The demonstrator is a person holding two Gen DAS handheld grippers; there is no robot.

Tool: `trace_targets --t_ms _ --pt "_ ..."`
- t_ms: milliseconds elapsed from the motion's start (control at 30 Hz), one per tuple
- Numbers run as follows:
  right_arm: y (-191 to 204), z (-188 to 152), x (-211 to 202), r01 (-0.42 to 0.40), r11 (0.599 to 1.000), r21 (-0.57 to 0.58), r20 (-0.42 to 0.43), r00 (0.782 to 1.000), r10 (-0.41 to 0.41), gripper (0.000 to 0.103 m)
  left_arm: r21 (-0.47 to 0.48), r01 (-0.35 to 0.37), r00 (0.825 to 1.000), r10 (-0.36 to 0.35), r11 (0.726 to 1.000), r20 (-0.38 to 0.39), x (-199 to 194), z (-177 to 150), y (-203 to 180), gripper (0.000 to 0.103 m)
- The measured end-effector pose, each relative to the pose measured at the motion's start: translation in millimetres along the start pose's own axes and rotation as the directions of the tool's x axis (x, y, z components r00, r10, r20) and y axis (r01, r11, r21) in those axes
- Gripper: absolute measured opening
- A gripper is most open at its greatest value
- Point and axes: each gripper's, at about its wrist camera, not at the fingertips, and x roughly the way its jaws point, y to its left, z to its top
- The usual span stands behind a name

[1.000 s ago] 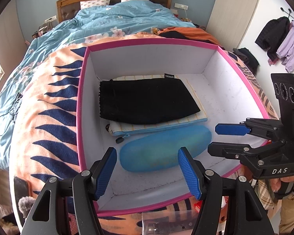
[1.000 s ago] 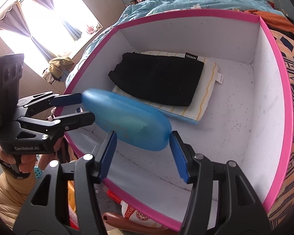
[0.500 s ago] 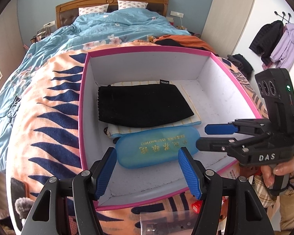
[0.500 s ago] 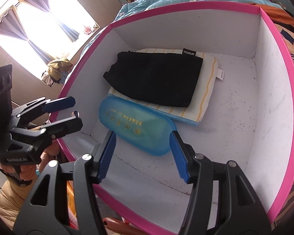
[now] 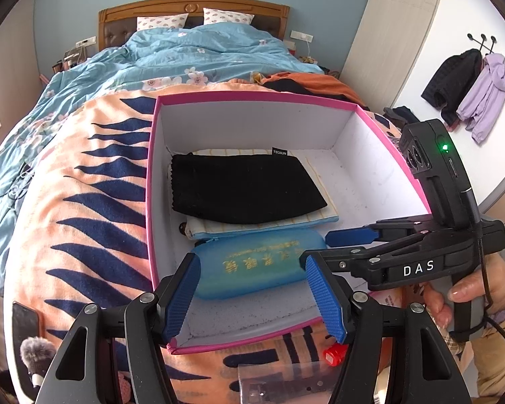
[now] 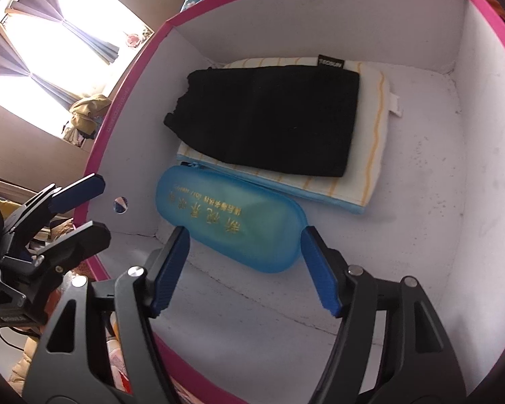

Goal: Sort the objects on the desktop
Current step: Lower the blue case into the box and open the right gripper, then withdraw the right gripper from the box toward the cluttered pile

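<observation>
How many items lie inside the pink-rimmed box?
3: a translucent blue plastic glasses case nearest the front, a striped cream fabric pouch behind it, and a black cloth pouch on top. Smaller items underneath may be hidden.

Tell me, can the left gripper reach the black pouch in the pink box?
Probably yes. The black pouch lies uncovered on top of the striped pouch, and the box is open above. The left gripper hovers open at the near edge.

You can read "DAS" in white on the right claw point(image 5: 348, 247) body, and "TECSUN" on the black pouch's point(image 5: 242, 188) small tag. Gold characters on the blue case point(image 5: 252, 264) stay illegible.
</observation>
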Motion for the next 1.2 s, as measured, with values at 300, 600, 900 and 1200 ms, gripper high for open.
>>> trace_targets --t_ms 300,600,900,1200 --pt "7.6 -9.7 -19.5 -0.05 0.998 -0.047 0.062 0.997 0.053 0.07 0.003 0.016 0.998 -0.016 1.0 0.062 -17.8 -6.4 -1.3 0.067" --pt "15.7 -32.9 -65.9 -0.141 0.986 -0.088 0.145 0.978 0.153 0.07 0.059 0.053 0.989 -0.061 0.997 0.134 -43.9 -25.4 -25.7 0.068" --pt "27.1 -80.2 -123.4 -0.165 0.971 -0.171 0.24 0.949 0.204 0.07 0.156 0.084 0.981 -0.109 0.984 0.159 -60.2 -57.6 -66.4 0.075" --pt "6.7 -132.6 -147.5 -0.058 0.987 -0.152 0.322 0.941 0.104 0.071 0.236 0.159 0.98 -0.183 0.959 0.081 -47.7 -83.9 -110.7 0.075"
